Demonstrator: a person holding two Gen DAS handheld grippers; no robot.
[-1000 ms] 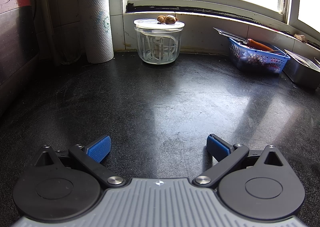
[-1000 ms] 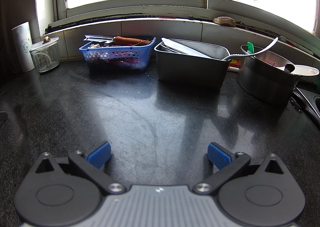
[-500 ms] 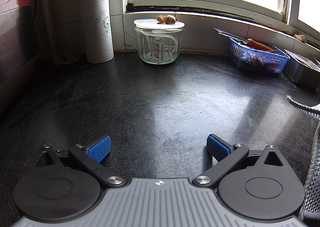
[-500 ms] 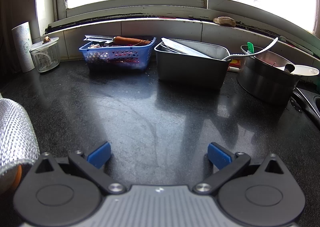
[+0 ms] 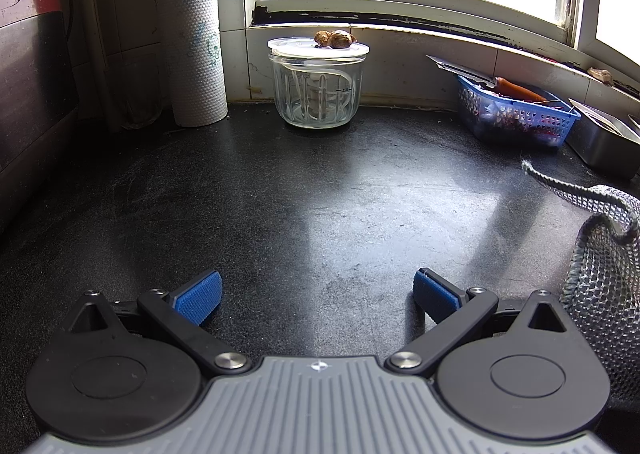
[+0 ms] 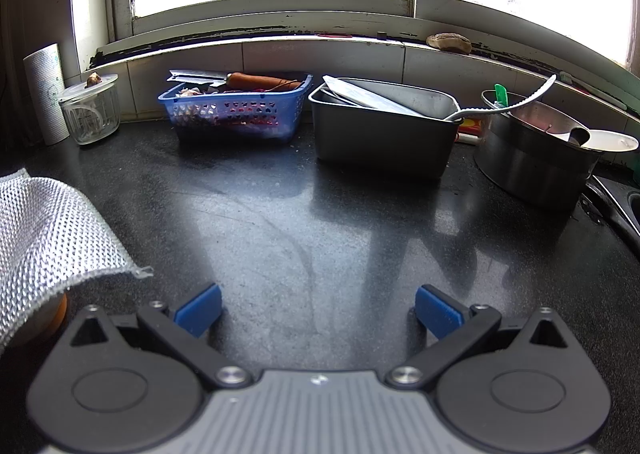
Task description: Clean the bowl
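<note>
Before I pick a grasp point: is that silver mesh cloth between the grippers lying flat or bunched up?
Bunched up. The mesh cloth humps and folds over something orange beneath it, and a loose corner sticks up in the left wrist view.

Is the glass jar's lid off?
No, the white lid sits flat on top of the glass jar, with some brown lumps resting on it.

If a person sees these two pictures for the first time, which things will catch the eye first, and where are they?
The silver mesh cloth probably strikes first: it hangs between the two views, at the left edge of the right wrist view and the right edge of the left wrist view. Next comes the blue basket under the bright window, with a steel tray to its right. In the left wrist view, a lidded glass jar stands beside a paper towel roll.
</note>
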